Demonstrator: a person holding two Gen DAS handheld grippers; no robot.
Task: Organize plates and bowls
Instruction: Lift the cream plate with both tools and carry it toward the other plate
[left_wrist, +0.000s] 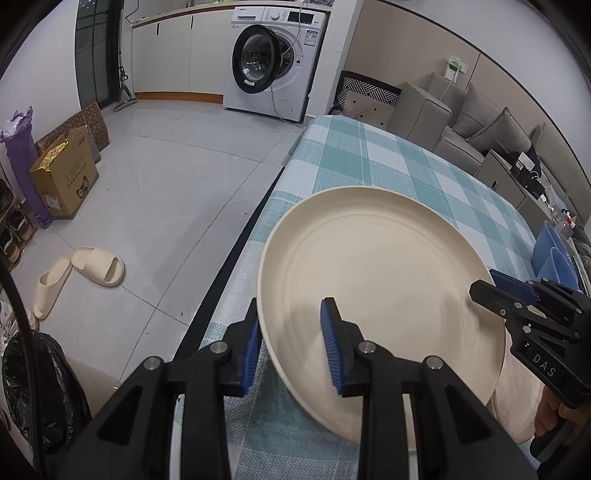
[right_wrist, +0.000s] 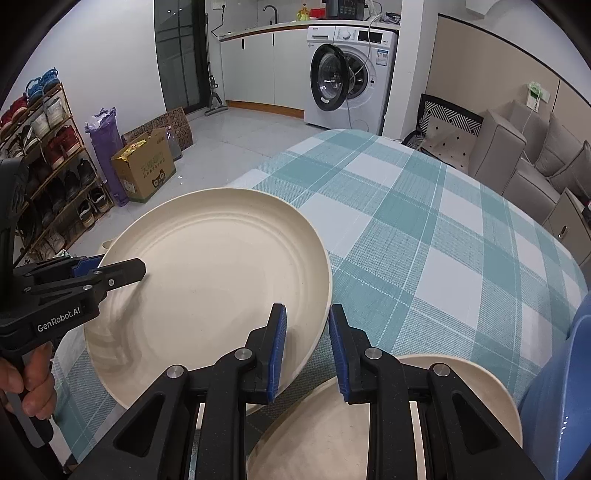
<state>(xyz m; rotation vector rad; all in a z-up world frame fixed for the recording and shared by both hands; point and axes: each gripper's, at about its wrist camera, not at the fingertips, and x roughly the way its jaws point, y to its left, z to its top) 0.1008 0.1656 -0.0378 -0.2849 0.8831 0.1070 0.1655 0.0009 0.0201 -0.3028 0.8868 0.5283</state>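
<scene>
A large cream plate (left_wrist: 384, 280) (right_wrist: 218, 269) is held tilted above the checked tablecloth (left_wrist: 399, 162) (right_wrist: 424, 229). My left gripper (left_wrist: 291, 347) straddles its near left rim, fingers apart with the rim between them. My right gripper (right_wrist: 306, 350) straddles the opposite rim, also with a visible gap. Each gripper shows in the other view, the right one in the left wrist view (left_wrist: 517, 299) and the left one in the right wrist view (right_wrist: 96, 273). A second cream plate (right_wrist: 376, 424) (left_wrist: 517, 398) lies on the table under the right gripper. Blue dishes (left_wrist: 554, 258) (right_wrist: 561, 387) stand at the table's right.
The table's left edge (left_wrist: 236, 258) drops to a tiled floor with slippers (left_wrist: 81, 277), a cardboard box (left_wrist: 66, 173) (right_wrist: 147, 170) and a shoe rack (right_wrist: 48, 155). A washing machine (left_wrist: 277, 62) (right_wrist: 351, 74) stands at the back. A grey sofa (left_wrist: 480, 122) (right_wrist: 535, 155) runs along the right.
</scene>
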